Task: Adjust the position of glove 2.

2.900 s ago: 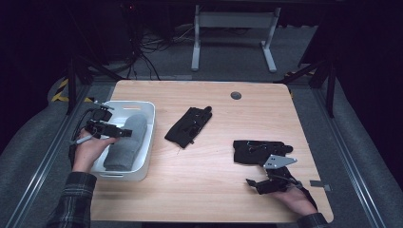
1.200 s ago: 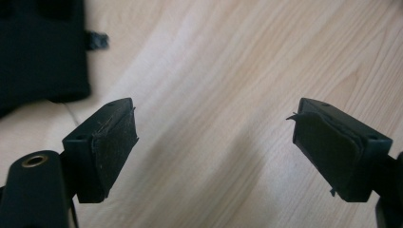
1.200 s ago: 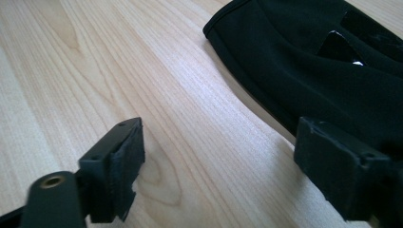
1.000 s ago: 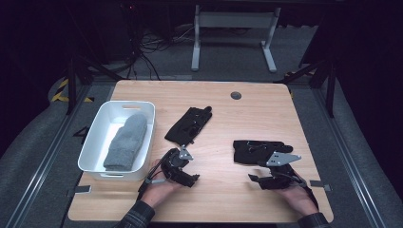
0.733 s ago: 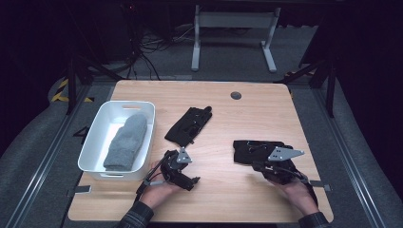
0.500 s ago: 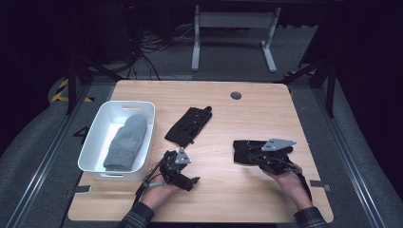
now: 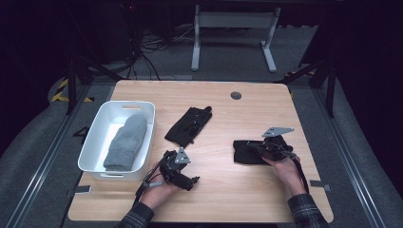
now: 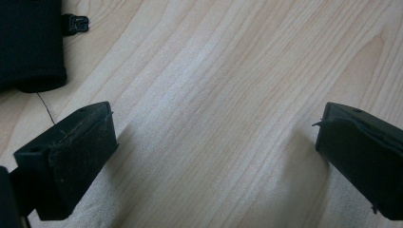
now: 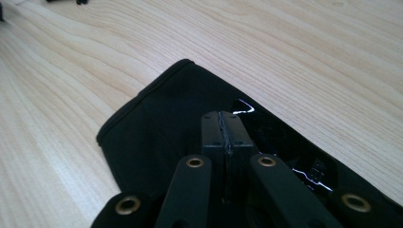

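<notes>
While our right gripper [image 7: 260,148] sits w/ jaws pressed together over the right black glove [image 7: 247,152], apparently pinching no cloth, our left gripper [image 7: 190,181] gapes empty nearby.

Left gripper [image 7: 189,180]: jaws spread wide, nothing between them, held low.
Right gripper [image 7: 256,148]: jaws pressed together, pointing left.

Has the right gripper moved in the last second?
Yes. The right gripper has slid from the table's near right edge inward onto the black glove.
</notes>
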### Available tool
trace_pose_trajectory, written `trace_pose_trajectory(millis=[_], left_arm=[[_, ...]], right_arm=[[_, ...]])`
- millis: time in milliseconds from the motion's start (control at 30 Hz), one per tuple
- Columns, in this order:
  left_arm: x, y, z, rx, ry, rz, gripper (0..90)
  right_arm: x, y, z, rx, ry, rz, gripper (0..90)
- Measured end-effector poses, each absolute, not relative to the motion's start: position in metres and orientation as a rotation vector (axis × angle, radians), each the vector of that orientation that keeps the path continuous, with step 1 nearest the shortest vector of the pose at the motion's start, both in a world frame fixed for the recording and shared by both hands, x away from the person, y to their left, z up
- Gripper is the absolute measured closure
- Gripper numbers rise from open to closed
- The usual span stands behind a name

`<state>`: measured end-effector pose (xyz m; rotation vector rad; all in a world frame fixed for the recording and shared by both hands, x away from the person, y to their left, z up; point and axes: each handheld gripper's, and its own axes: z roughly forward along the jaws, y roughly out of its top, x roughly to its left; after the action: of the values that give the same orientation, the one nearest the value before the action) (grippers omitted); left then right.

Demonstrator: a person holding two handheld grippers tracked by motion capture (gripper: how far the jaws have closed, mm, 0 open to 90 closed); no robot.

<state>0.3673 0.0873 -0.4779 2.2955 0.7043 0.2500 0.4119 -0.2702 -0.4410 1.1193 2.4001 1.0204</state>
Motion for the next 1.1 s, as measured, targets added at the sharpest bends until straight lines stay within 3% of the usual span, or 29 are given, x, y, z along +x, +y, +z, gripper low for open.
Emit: trace_pose_trajectory(millis=[467, 1100], left_arm=[[0.368, 0.088, -0.478, 2.295, 0.715, 0.253, 0.2], [0.367, 0.088, -0.478, 2.293, 0.721, 0.259, 0.2]], right_arm=[[0.401, -0.273, -0.447, 1.098, 2.477, 0.962, 90.0], [0.337, -0.316, -0.443, 1.129, 2.499, 0.926, 90.0]])
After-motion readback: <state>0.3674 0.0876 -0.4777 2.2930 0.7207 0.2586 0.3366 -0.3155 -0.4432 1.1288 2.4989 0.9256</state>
